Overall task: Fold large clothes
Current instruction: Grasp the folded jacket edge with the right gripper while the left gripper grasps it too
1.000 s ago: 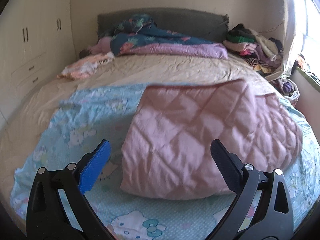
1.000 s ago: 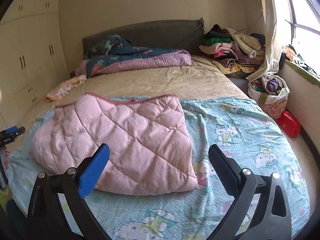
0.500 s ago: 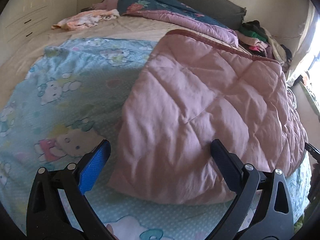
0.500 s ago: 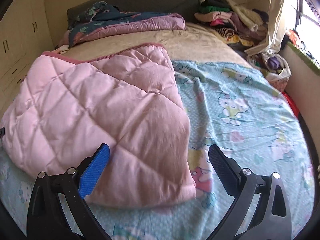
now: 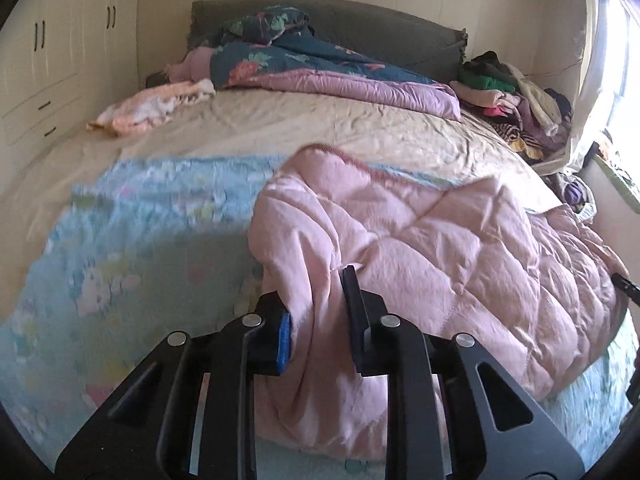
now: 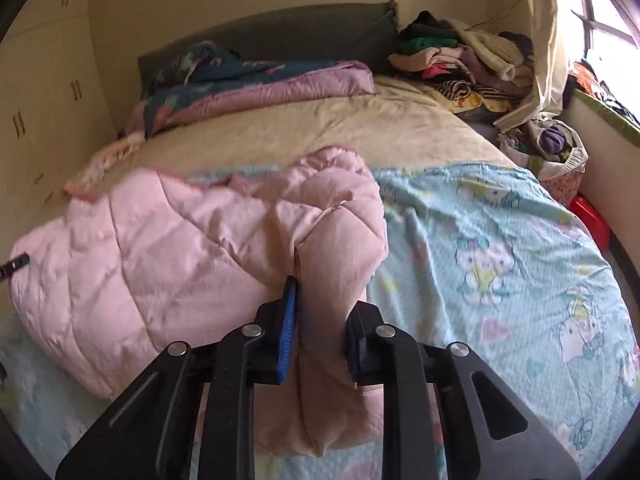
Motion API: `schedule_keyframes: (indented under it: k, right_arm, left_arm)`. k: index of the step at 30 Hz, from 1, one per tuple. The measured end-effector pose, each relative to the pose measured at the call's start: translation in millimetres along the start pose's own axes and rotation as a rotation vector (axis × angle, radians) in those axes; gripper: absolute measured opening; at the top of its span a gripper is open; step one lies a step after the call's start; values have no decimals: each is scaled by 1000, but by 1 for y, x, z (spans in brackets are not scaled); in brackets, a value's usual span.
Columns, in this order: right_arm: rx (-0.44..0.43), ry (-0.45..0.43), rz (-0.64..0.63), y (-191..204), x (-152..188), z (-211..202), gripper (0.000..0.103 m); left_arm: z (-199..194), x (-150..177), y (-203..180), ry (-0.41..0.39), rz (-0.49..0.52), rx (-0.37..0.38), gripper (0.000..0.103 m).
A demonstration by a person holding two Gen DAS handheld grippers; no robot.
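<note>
Across the bed [image 5: 280,128], which is filling most of both views, a blue cartoon-print sheet [image 6: 500,248] is lying over the near half and a beige sheet is showing beyond it. On top of the blue sheet the pink quilted blanket [image 5: 460,248] is lying already doubled over, so I am judging the folding as partly done, with at least one more fold and a tidy-up left.

I am holding a near corner in each hand. My left tool [image 5: 318,320] is closing on a bunched pinch of pink fabric at the blanket's left corner, the cloth pressed between its pads. My right tool [image 6: 320,320] is closing likewise on the right corner, with a thick roll of blanket squeezed between its fingers.

At the grey headboard [image 5: 400,28] a floral duvet [image 5: 304,56] is lying crumpled. A pile of clothes [image 6: 460,56] is sitting beside the window, and white wardrobes [image 5: 60,40] are lining the opposite wall.
</note>
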State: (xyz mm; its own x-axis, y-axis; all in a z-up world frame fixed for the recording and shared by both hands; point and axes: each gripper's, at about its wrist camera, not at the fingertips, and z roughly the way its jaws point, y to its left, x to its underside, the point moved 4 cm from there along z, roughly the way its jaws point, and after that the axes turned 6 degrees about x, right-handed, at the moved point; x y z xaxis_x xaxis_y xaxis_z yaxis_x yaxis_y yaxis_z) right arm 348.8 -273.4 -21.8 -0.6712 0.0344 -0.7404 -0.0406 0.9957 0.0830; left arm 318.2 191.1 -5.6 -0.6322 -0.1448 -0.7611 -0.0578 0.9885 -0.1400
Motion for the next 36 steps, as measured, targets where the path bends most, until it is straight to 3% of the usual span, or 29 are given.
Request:
schedule_keyframes:
  k: [11, 24, 27, 29, 32, 36]
  right_arm:
    - [65, 107, 16, 1, -2, 61, 18]
    - [68, 153, 88, -15, 13, 76, 19]
    - [64, 140, 103, -19, 12, 64, 28]
    - [63, 129, 113, -21, 13, 55, 49]
    - [48, 102, 125, -22, 13, 37, 70]
    - [23, 56, 128, -20, 13, 10, 87]
  left_arm:
    - [60, -5, 11, 90, -23, -70, 15]
    - [72, 1, 18, 119, -41, -69, 18]
    - [69, 2, 19, 128, -46, -62, 21]
    - [65, 1, 21, 128, -51, -60, 24]
    - [57, 0, 23, 128, -57, -63, 30]
    - [44, 0, 19, 119, -54, -59, 43]
